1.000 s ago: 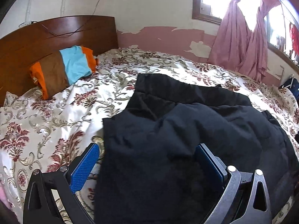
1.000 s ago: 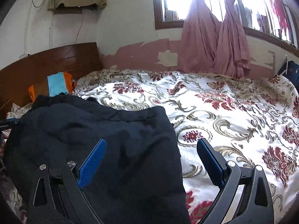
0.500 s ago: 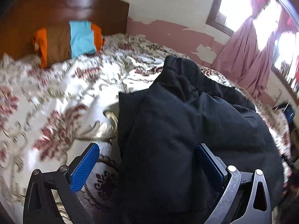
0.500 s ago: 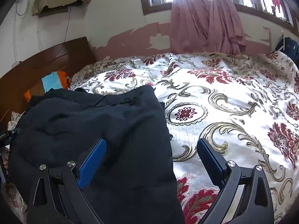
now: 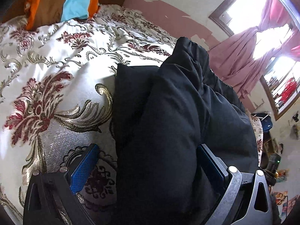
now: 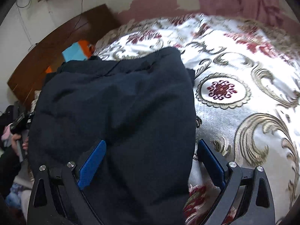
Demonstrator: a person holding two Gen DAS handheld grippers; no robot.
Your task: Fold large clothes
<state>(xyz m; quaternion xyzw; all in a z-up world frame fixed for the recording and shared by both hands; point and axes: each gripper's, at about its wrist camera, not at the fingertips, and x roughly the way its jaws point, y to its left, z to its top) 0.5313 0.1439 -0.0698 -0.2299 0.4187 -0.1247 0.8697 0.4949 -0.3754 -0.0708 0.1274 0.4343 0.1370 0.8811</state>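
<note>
**Dark garment bunched between two open grippers, edges under each**

The dark padded garment [image 5: 178, 121] lies on the floral bedspread [image 5: 56, 93], folded over itself into a thick bundle whose long axis runs away from both tools toward the headboard [image 6: 56, 52]. The left gripper [image 5: 148, 166] straddles the bundle's left border: one blue pad hangs over bare bedspread, the other is against the cloth, jaws apart and gripping nothing. The right gripper [image 6: 151, 163] mirrors it on the right border, jaws likewise spread, the inner pad over fabric and the outer one over the spread. Each hand is nearest its own side, so either edge looks reachable by closing. Free bedspread stretches right and beyond; the striped pillow [image 5: 61, 1] sits well apart near the headboard.
</note>
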